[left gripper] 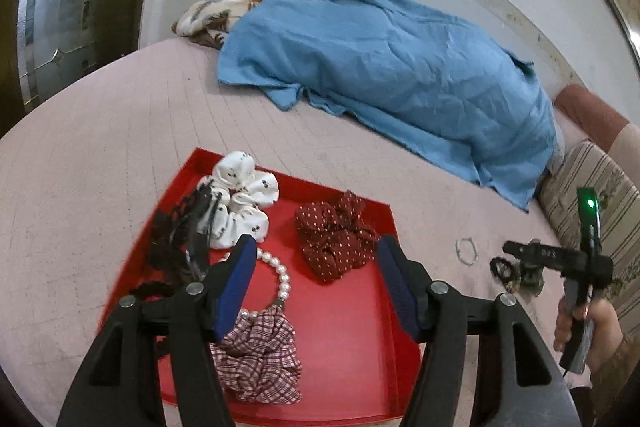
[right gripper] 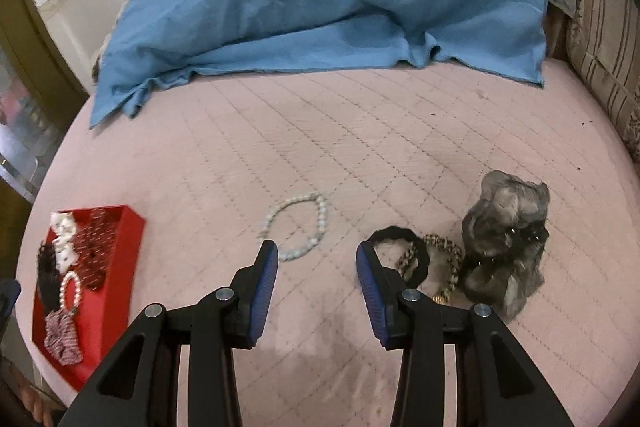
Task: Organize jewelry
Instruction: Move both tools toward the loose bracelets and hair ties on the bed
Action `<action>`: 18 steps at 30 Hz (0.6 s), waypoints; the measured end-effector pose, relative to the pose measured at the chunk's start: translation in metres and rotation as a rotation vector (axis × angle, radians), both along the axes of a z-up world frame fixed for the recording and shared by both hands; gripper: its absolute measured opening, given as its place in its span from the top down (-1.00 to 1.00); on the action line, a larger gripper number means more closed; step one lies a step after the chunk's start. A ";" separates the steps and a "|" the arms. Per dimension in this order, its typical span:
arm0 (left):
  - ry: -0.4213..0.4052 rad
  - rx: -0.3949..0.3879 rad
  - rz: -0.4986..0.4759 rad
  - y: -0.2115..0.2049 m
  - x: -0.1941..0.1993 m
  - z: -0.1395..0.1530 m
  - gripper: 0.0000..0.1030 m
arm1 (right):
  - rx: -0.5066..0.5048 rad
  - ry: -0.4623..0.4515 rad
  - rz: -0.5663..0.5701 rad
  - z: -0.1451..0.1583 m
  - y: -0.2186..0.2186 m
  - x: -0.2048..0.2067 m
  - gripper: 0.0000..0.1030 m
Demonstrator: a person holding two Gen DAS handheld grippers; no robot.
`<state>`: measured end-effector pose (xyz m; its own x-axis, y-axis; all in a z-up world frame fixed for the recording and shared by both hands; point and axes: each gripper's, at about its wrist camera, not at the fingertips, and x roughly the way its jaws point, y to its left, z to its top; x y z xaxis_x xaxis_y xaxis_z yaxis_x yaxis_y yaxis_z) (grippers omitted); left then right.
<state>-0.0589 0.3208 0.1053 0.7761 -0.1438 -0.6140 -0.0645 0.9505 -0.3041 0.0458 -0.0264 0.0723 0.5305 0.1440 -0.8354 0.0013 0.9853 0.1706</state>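
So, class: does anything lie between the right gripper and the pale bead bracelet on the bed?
Nothing visible does. The right gripper has its jaws open, and only bare pink mattress separates it from the pale bead bracelet ahead.

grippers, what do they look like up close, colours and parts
Both the left gripper and right gripper have black plastic arms, silver pivot pins and ribbed blue finger pads. The left view shows the right unit's green light.

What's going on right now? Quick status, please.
Left gripper open, empty, over red tray. Right gripper open, empty, near pale bead bracelet lying on the bed. Black hair tie and grey scrunchie also loose. Nothing blocking.
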 end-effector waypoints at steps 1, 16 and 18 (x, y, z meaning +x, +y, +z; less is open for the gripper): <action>0.005 0.002 0.000 0.000 0.001 -0.001 -0.20 | -0.006 0.004 0.010 -0.003 0.004 0.006 0.14; 0.057 0.021 -0.024 -0.016 0.016 -0.010 -0.20 | -0.065 0.076 0.193 -0.055 0.060 0.037 0.35; 0.055 0.021 -0.027 -0.019 0.016 -0.008 -0.20 | -0.030 0.106 0.240 -0.053 0.059 0.023 0.35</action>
